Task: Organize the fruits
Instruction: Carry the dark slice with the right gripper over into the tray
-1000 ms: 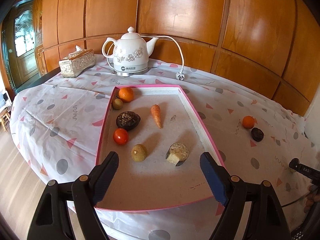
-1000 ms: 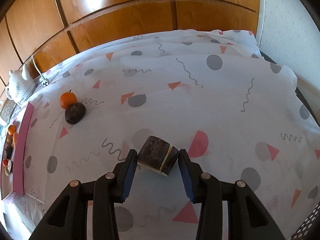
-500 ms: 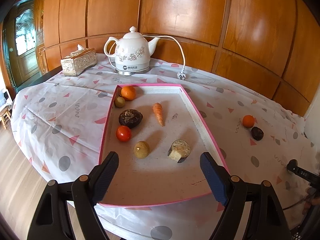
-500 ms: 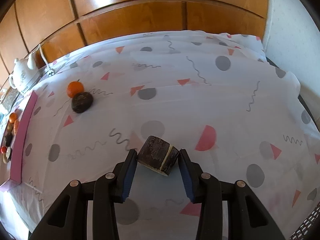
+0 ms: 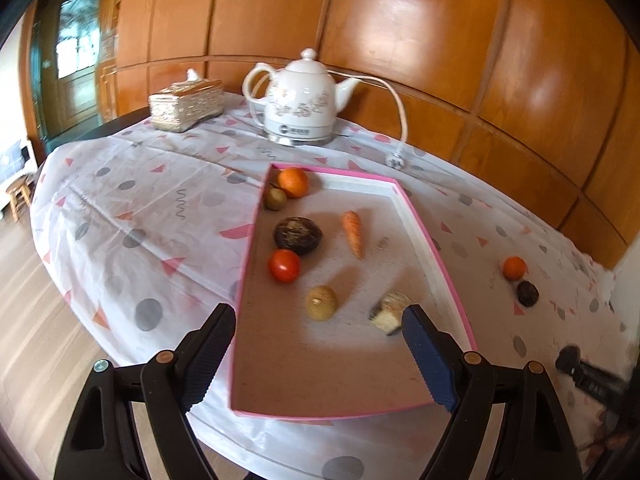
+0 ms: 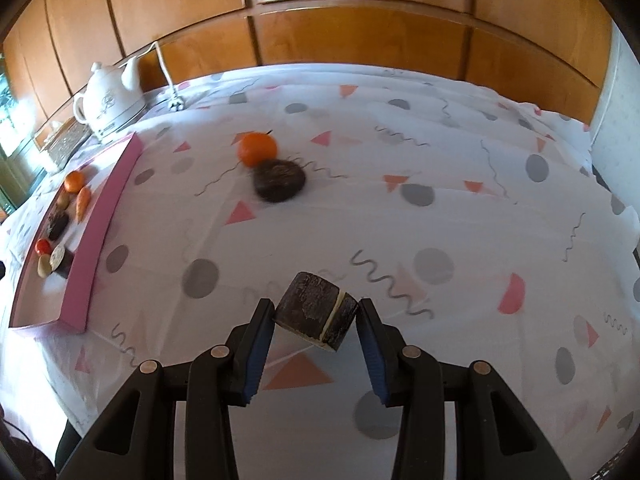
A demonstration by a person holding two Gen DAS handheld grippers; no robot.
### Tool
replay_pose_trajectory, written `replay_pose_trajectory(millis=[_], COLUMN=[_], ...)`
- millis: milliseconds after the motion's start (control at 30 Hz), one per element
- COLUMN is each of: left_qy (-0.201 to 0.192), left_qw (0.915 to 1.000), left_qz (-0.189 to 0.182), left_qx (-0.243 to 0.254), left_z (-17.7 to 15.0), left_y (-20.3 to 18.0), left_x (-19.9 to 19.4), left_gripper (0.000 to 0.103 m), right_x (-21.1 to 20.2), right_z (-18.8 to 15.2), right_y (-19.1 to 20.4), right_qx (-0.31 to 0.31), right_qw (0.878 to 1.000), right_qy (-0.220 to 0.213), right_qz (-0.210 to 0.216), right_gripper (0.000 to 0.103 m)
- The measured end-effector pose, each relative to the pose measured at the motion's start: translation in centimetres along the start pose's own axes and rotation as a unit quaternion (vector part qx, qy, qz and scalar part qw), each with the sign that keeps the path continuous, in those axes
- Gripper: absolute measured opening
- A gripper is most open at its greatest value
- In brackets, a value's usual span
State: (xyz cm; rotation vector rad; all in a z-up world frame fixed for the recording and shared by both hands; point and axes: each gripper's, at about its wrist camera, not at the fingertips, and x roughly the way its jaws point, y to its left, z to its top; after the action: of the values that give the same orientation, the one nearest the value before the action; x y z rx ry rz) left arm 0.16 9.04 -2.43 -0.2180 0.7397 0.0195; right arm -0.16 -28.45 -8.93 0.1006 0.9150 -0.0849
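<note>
My right gripper is shut on a dark brown fruit chunk with a pale cut face, held above the patterned tablecloth. Beyond it on the cloth lie an orange and a dark round fruit, touching. The pink tray holds an orange, a small greenish fruit, a dark fruit, a carrot, a tomato, a yellowish fruit and a pale cut chunk. My left gripper is open over the tray's near end, nothing between its fingers.
A white kettle with its cord and plug stands behind the tray, a tissue box to its left. Wooden wall panels run behind the round table. The table's edge drops to the floor at left. A stool stands far left.
The right gripper has carried the chunk leftwards, so the orange, dark fruit and tray now look nearer. The left gripper has shifted and rolled a little over the tray.
</note>
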Motion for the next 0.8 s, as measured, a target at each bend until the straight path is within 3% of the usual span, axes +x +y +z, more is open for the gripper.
replay_pose_trajectory(millis=[233, 500, 800], left_qy=[-0.007, -0.015, -0.004], left_qw=[0.9984, 0.9962, 0.9869], left_qz=[0.04, 0.055, 0.081], left_qx=[-0.04, -0.066, -0.139], left_z=[0.2, 0.2, 0.0], left_y=[2.4, 3.7, 6.5], left_x=[-0.5, -0.7, -0.3], left_gripper=[0.09, 0.093, 0.095], right_x=[0.4, -0.8, -0.5], right_z=[0.8, 3.1, 3.4], right_y=[3.5, 9.5, 13.2], right_qx=[-0.042, -0.11, -0.151], right_qw=[0.998, 0.988, 0.981], right_qy=[0.013, -0.002, 0.001], right_qz=[0.042, 0.106, 0.124], right_gripper=[0.043, 0.043, 0.043])
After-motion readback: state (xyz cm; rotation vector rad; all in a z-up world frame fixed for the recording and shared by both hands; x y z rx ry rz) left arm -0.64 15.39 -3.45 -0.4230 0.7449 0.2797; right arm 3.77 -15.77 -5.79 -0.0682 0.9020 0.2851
